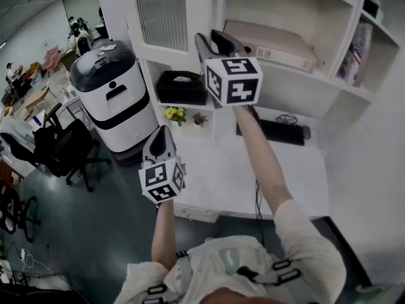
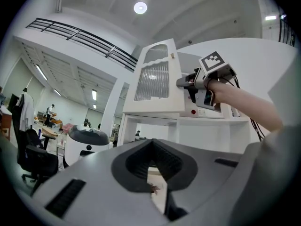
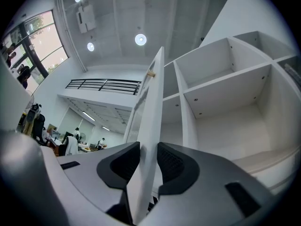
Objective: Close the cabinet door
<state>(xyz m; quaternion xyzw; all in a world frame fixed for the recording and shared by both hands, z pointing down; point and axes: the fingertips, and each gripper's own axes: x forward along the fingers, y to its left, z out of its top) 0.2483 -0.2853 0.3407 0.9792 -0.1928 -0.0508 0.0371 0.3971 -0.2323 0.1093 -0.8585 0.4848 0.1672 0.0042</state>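
Note:
The white cabinet door [image 1: 168, 14], with a ribbed glass panel, stands swung open at the left of the open shelves [image 1: 297, 18]. My right gripper [image 1: 218, 42] is raised to the door's free edge. In the right gripper view the door's edge [image 3: 153, 121] runs up between both pads, and my right gripper [image 3: 148, 161] is shut on it. The left gripper view shows the door [image 2: 153, 81] from its front, with the right gripper [image 2: 181, 83] at its right edge. My left gripper [image 1: 161, 135] hangs lower, over the desk's left end. Its jaws [image 2: 153, 142] are shut and hold nothing.
Below the cabinet is a white desk [image 1: 253, 176] with a keyboard [image 1: 281, 132], a black box [image 1: 182, 87] and small flowers [image 1: 174, 114]. A white and black machine [image 1: 114, 100] stands to the left, with an office chair [image 1: 60, 151] beyond it. A flat box [image 1: 278, 49] lies on the shelf.

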